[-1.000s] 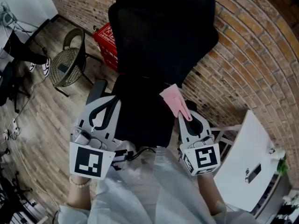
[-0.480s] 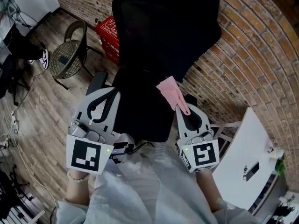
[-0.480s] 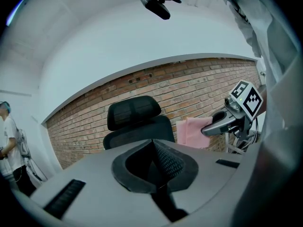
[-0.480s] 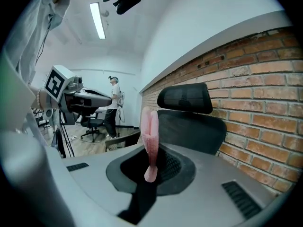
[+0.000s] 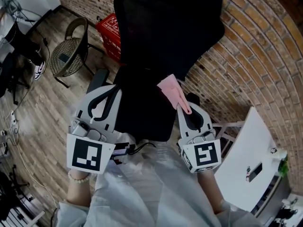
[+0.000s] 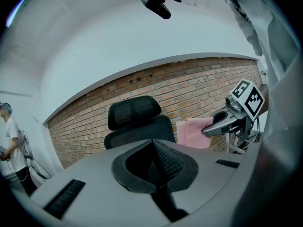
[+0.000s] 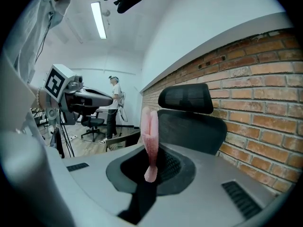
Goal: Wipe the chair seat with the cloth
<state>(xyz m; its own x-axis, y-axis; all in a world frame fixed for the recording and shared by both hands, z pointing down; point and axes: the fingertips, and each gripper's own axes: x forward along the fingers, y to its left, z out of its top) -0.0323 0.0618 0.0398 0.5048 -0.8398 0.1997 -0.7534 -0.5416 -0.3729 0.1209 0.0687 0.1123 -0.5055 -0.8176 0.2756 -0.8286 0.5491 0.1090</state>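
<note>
Fingers (image 7: 171, 164) of right gripper (image 5: 185, 112) pinch the cloth (image 7: 151, 131); left gripper (image 6: 152, 144) fingers (image 6: 168, 162) touch, plain in its view.

Pink cloth (image 5: 171, 90), folded, above black chair seat (image 5: 142, 110)

Soft pink cloth (image 5: 172, 91), matt black mesh-fabric chair (image 5: 165, 32), rough red brick wall (image 5: 255, 56), worn wood-plank floor (image 5: 47, 113)
</note>
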